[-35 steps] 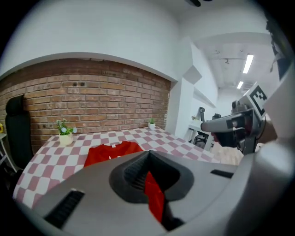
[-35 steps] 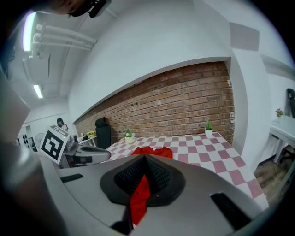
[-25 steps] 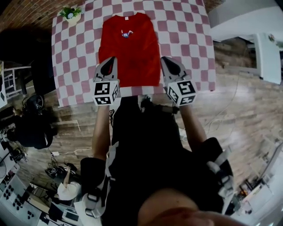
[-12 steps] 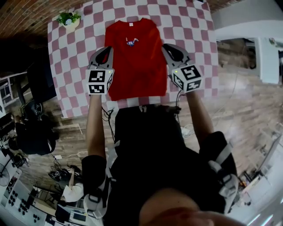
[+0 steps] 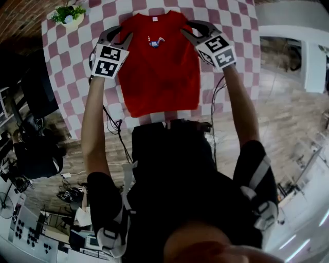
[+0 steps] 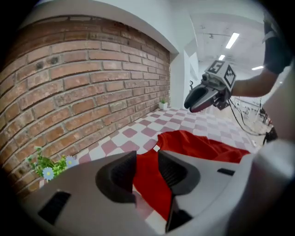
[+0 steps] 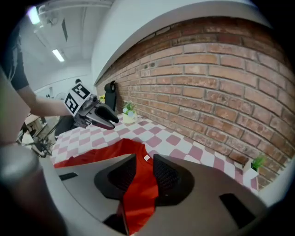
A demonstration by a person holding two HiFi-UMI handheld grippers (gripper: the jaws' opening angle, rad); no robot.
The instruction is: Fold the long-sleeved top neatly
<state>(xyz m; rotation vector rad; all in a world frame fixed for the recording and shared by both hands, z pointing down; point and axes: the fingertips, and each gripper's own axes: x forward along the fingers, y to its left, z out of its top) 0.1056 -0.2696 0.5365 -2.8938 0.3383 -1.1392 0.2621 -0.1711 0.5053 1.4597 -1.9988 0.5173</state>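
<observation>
Your left gripper (image 5: 119, 35) and right gripper (image 5: 193, 29) have gone from hem to shoulders of the red top (image 5: 162, 72), flat on the checked table (image 5: 237, 32) | jaws just opened partway, pinching nothing | judged: shoulder grab next | gripper views show cloth beyond each gap; head view shows the whole top.

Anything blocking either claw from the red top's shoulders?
Nothing visible. Left claw and right claw, jaws just opening, sit at the red top's shoulders with only its fabric showing in each gap, not pinched. The potted plant stands at the table's far left corner, clear of both.
</observation>
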